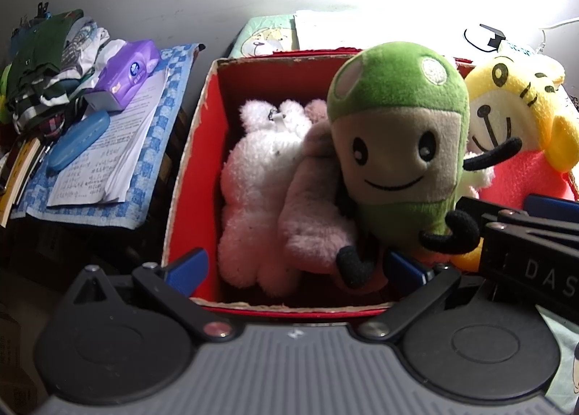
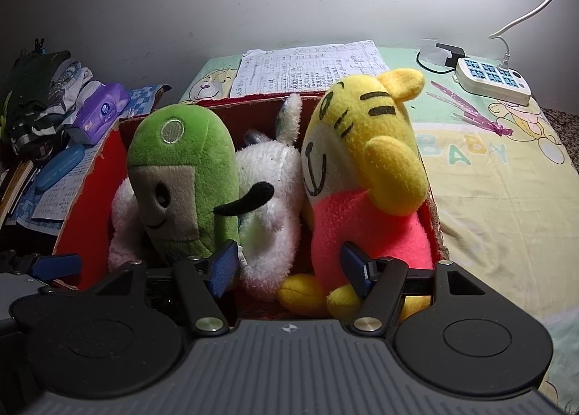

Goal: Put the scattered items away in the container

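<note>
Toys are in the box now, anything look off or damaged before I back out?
The red box has a frayed, worn top rim along its left wall. The green plush and yellow tiger plush stand well above the rim rather than lying flat. Nothing has spilled.

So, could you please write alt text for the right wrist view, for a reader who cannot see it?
A red box on a pastel baby blanket holds a green plush, a white fluffy plush and a yellow tiger plush. The open right gripper hovers at the box's near edge, holding nothing.
</note>
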Demonstrator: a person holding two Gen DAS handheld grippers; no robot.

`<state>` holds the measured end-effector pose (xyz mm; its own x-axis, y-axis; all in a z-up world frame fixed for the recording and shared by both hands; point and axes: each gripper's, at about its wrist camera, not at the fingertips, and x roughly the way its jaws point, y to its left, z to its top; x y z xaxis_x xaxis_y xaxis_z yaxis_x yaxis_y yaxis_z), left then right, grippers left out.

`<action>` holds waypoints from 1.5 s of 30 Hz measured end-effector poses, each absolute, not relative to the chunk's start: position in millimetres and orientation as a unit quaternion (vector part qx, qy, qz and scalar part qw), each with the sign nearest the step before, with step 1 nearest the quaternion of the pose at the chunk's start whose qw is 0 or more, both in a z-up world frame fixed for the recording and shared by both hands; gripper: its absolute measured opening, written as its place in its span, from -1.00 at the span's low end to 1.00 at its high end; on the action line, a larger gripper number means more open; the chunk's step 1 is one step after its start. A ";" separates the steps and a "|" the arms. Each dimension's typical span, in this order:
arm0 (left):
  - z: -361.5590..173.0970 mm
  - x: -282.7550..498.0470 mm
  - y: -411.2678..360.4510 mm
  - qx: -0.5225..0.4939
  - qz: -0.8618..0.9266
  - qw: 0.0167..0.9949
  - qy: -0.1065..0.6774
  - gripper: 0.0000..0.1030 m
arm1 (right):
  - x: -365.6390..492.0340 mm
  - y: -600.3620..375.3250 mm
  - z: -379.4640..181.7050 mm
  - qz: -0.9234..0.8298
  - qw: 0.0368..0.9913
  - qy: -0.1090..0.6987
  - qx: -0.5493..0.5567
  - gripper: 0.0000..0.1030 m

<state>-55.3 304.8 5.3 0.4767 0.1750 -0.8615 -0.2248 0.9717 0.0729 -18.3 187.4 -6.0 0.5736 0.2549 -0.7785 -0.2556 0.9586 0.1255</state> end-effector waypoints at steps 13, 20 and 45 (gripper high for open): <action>6.2 -53.0 306.6 -0.025 0.113 0.856 0.505 0.99 | -18.2 187.9 -6.0 0.143 0.886 0.440 0.000 0.29; 6.3 -52.8 306.5 -0.025 0.113 0.856 0.505 0.99 | -17.7 187.6 -5.7 0.143 0.886 0.441 0.000 0.29; 6.5 -52.4 306.4 -0.025 0.114 0.854 0.506 0.99 | -16.4 187.6 -6.1 0.146 0.885 0.442 0.003 0.30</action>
<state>-52.4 306.4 6.5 0.4612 0.1702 -0.8708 -0.2199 0.9727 0.0737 -16.4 187.6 -6.1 0.5662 0.2616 -0.7817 -0.2560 0.9572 0.1349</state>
